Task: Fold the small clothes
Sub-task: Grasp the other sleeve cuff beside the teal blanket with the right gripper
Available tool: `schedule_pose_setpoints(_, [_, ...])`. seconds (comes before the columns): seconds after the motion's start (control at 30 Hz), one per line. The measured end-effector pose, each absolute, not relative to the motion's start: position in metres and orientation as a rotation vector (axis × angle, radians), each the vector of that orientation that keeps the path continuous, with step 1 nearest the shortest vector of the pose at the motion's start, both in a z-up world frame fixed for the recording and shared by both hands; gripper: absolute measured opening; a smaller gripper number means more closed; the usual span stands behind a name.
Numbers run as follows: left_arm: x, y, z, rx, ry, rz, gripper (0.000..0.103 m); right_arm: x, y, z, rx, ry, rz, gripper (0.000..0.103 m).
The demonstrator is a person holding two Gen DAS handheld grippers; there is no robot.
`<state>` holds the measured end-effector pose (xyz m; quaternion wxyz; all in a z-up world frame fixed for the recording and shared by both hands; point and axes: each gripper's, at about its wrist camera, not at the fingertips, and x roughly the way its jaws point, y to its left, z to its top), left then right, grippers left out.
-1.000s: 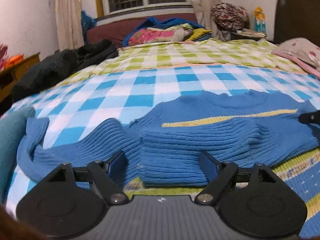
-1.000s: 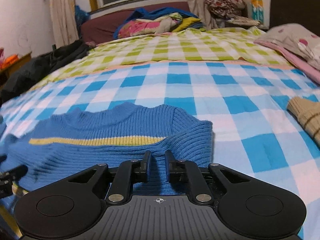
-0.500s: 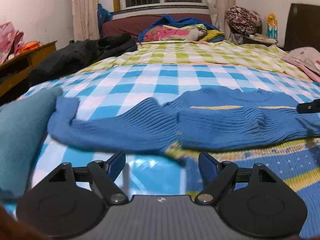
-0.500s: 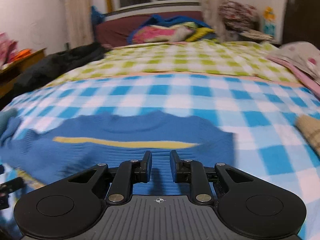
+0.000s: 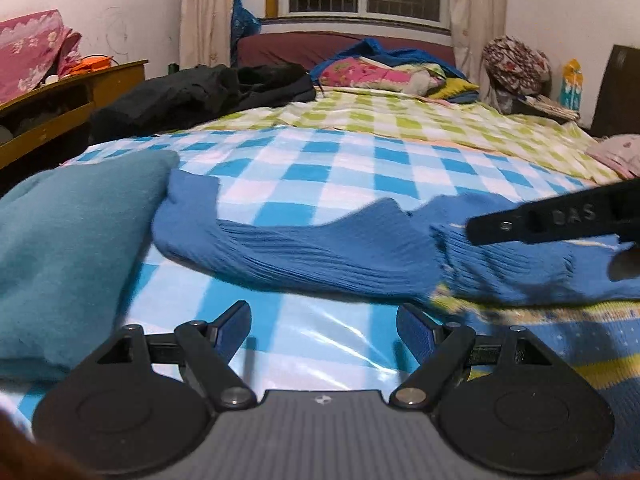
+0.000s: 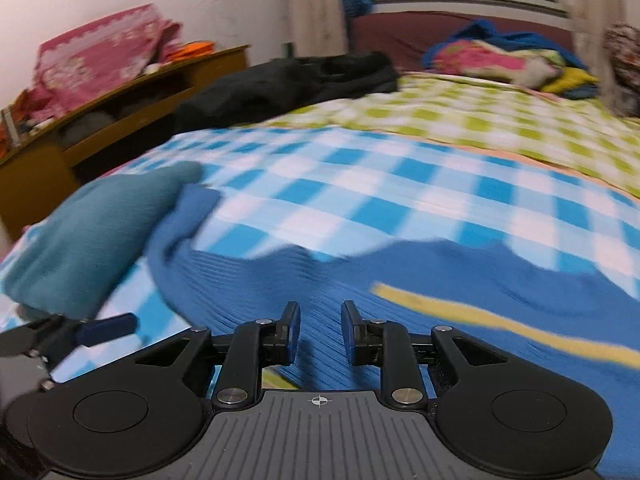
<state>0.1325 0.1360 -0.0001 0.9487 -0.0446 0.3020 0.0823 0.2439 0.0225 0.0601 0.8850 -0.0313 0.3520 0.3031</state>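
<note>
With the blue sweater (image 5: 328,256) lying flat on the checked bedspread (image 5: 360,168), its sleeve stretched toward the teal cloth (image 5: 68,240), the left gripper (image 5: 324,330) hangs spread and empty while the right gripper (image 6: 320,332), jaws just opening with nothing between them, hovers over the knit; next, probably pinch that sleeve and fold it inward.

The blue ribbed sweater (image 5: 332,256) lies flat and rumpled across the middle of the left view, one sleeve reaching left. In the right view it fills the lower centre and right, a yellow stripe (image 6: 500,320) slanting across it.
</note>
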Motion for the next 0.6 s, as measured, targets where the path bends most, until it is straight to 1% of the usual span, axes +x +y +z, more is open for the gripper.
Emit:
schedule_pose_setpoints(0.07, [0.132,0.146,0.003,-0.102,0.611,0.173,0.086,0.247,0.043,0.064,-0.084,0.736,0.667,0.030])
schedule_pose_setpoints(0.2, [0.132,0.163,0.006,-0.113,0.592,0.172,0.086,0.264,0.086,0.064,-0.094,0.771,0.729,0.030])
schedule_pose_setpoints(0.3, [0.132,0.173,0.003,-0.111,0.585,0.192,0.085,0.283,0.115,0.062,-0.046,0.814,0.759,0.030])
schedule_pose_setpoints(0.4, [0.133,0.184,-0.002,-0.134,0.597,0.194,0.082,0.299,0.138,0.058,0.009,0.854,0.789,0.030])
schedule_pose_setpoints(0.47, [0.133,0.193,-0.005,-0.164,0.602,0.192,0.082,0.309,0.151,0.053,0.047,0.882,0.804,0.032])
schedule_pose_setpoints(0.53, [0.132,0.198,-0.007,-0.181,0.597,0.190,0.081,0.317,0.160,0.048,0.082,0.903,0.811,0.036])
schedule_pose_setpoints(0.6, [0.130,0.200,-0.007,-0.179,0.586,0.187,0.081,0.326,0.167,0.042,0.132,0.932,0.819,0.036])
